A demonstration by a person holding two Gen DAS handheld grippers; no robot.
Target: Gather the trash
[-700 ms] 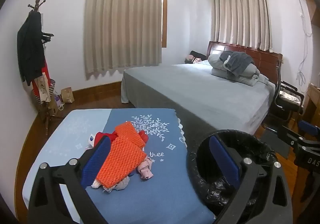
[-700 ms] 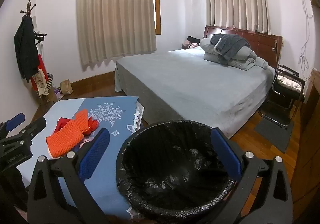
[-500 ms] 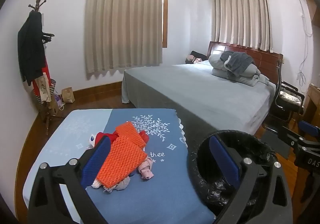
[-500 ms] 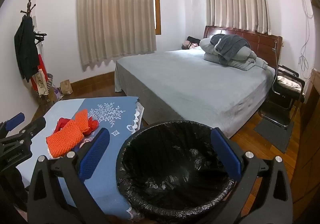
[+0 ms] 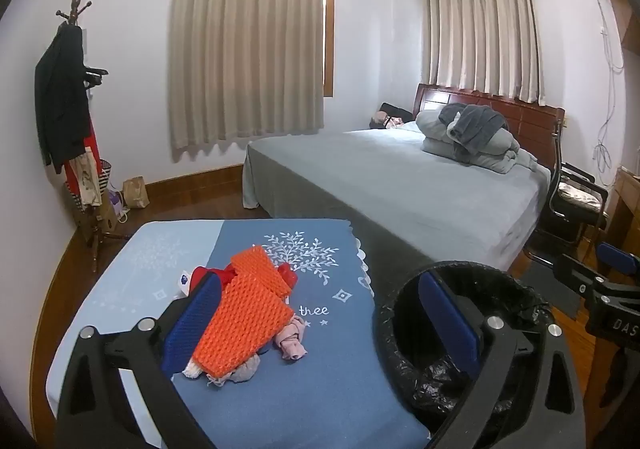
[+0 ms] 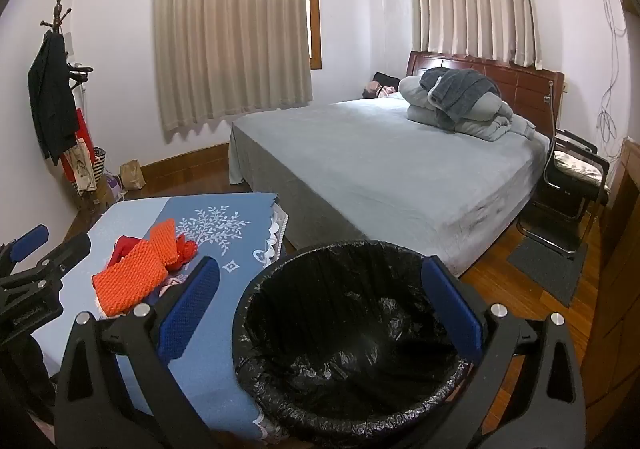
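Note:
A pile of trash lies on the blue-clothed table (image 5: 328,389): orange mesh foam pieces (image 5: 244,325), a red wrapper (image 5: 208,275) under them and crumpled pinkish tissue (image 5: 292,341). It also shows in the right wrist view (image 6: 132,279). A round bin lined with a black bag (image 6: 348,333) stands right of the table, empty as far as I see. My left gripper (image 5: 320,325) is open above the table's near part, just before the pile. My right gripper (image 6: 316,313) is open above the bin.
A large bed (image 5: 400,177) with folded bedding fills the room's far right. A coat rack (image 5: 72,109) with clothes and bags stands at the left wall. A black chair (image 6: 572,185) and a floor mat (image 6: 548,269) are on the right.

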